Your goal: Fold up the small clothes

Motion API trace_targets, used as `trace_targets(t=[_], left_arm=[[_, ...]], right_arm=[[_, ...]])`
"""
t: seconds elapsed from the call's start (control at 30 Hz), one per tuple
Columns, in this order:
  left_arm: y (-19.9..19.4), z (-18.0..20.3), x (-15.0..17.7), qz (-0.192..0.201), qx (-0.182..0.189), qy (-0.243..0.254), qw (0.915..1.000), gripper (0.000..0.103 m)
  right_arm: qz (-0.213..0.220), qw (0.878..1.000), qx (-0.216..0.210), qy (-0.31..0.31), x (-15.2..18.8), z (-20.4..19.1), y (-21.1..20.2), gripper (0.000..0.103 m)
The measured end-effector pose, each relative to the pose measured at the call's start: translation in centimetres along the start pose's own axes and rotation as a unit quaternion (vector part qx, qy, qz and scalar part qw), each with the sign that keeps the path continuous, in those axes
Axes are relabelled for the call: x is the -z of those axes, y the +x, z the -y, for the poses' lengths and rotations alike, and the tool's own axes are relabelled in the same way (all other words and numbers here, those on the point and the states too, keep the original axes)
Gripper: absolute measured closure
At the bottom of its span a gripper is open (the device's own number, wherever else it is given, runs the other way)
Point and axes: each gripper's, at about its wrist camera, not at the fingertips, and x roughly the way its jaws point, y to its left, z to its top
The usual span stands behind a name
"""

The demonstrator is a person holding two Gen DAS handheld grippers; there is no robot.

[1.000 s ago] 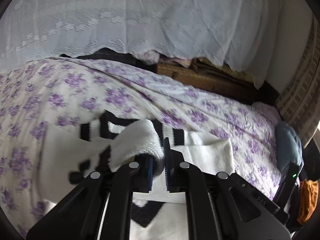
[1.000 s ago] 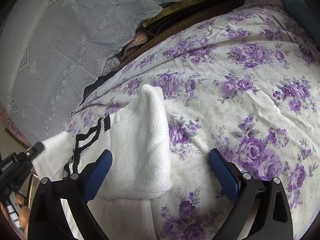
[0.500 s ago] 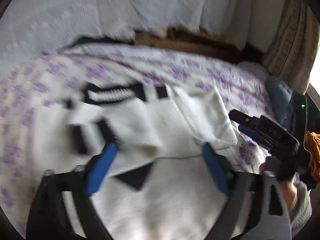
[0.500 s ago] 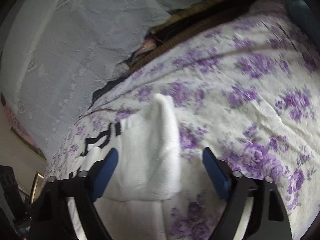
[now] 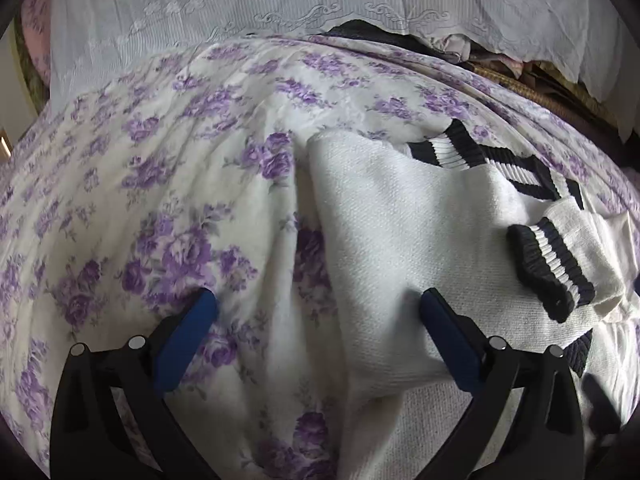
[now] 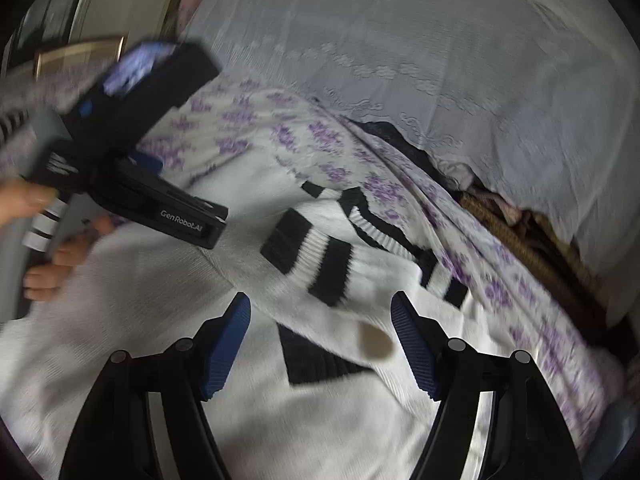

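White sweater [image 5: 400, 232] on floral bedspread [image 5: 140, 184], left gripper [image 5: 316, 312] wide open straddling its edge, right gripper [image 6: 320, 320] open above it.

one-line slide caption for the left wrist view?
Open left gripper straddling the white sweater edge on the purple floral bedsheet.

A home bedroom: a purple-flowered bedsheet [image 5: 168, 184] covers the bed across the frame's middle, with a white lace curtain [image 5: 280, 0] hanging along the top.
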Motion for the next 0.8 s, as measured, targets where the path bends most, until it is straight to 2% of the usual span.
trace_targets(t=[0.07, 0.1, 0.13, 0.17, 0.23, 0.3, 0.33, 0.43, 0.5, 0.53, 0.57, 0.6, 0.63, 0.7, 0.73, 0.77, 0.8], left_arm=[[0.1, -0.4, 0.0, -0.001, 0.008, -0.005, 1.0000, 0.004], [0.1, -0.5, -0.1, -0.002, 0.012, -0.008, 0.9999, 0.004], [0.2, -0.4, -0.1, -0.002, 0.011, -0.006, 0.9999, 0.004], [0.2, -0.2, -0.2, -0.001, 0.007, -0.002, 1.0000, 0.004], [0.2, 0.0, -0.2, -0.001, 0.003, 0.003, 1.0000, 0.004], [0.1, 0.0, 0.0, -0.002, 0.004, 0.002, 1.0000, 0.004], [0.1, 0.0, 0.0, -0.002, 0.004, 0.002, 1.0000, 0.004], [0.1, 0.0, 0.1, -0.001, 0.001, 0.004, 1.0000, 0.004], [0.1, 0.1, 0.1, 0.000, -0.002, 0.006, 1.0000, 0.004], [0.1, 0.1, 0.1, 0.001, -0.002, 0.007, 1.0000, 0.004], [0.0, 0.1, 0.1, 0.002, -0.003, 0.007, 1.0000, 0.004], [-0.2, 0.1, 0.2, 0.004, -0.002, 0.006, 1.0000, 0.004], [-0.5, -0.1, 0.2, 0.007, 0.000, 0.004, 1.0000, 0.004], [-1.9, -0.5, -0.1, 0.023, 0.015, -0.007, 0.9996, 0.004], [-2.6, -0.7, -0.3, 0.032, 0.027, -0.015, 0.9990, 0.004], [-3.6, -0.8, -0.7, 0.042, 0.048, -0.025, 0.9977, 0.004], [-4.2, -0.8, -1.2, 0.047, 0.067, -0.032, 0.9961, 0.004]], right_arm=[[-0.028, 1.000, 0.007, -0.002, -0.9, -0.6, 2.2, 0.032], [-0.038, 0.999, 0.008, 0.005, -1.2, -0.5, 3.2, 0.042], [-0.045, 0.999, 0.008, 0.014, -1.4, -0.3, 3.8, 0.069], [-0.049, 0.998, 0.003, 0.029, -1.3, 0.2, 4.0, 0.076], [-0.032, 0.995, -0.026, 0.094, -1.0, 2.7, 3.1, 0.086], [-0.012, 0.982, -0.034, 0.186, 0.3, 6.7, 1.6, 0.091], [-0.003, 0.972, -0.029, 0.232, 1.5, 8.6, 0.9, 0.091], [-0.005, 0.924, -0.025, 0.381, 7.0, 14.6, -0.3, 0.091], [-0.037, 0.896, -0.056, 0.439, 10.8, 16.5, 0.8, 0.088], [-0.046, 0.877, -0.083, 0.471, 12.9, 16.8, 1.5, 0.088], [-0.041, 0.863, -0.103, 0.493, 14.0, 17.1, 1.7, 0.088], [-0.037, 0.857, -0.110, 0.503, 14.1, 17.4, 1.6, 0.088], [-0.031, 0.859, -0.108, 0.499, 13.6, 17.4, 1.2, 0.088], [-0.020, 0.875, -0.095, 0.474, 12.6, 17.2, 0.1, 0.085], [-0.030, 0.882, -0.083, 0.464, 12.4, 17.1, -0.1, 0.071], [-0.036, 0.882, -0.068, 0.464, 12.5, 17.5, -0.1, 0.064], [-0.032, 0.879, -0.040, 0.474, 12.8, 18.0, -0.7, 0.061]])
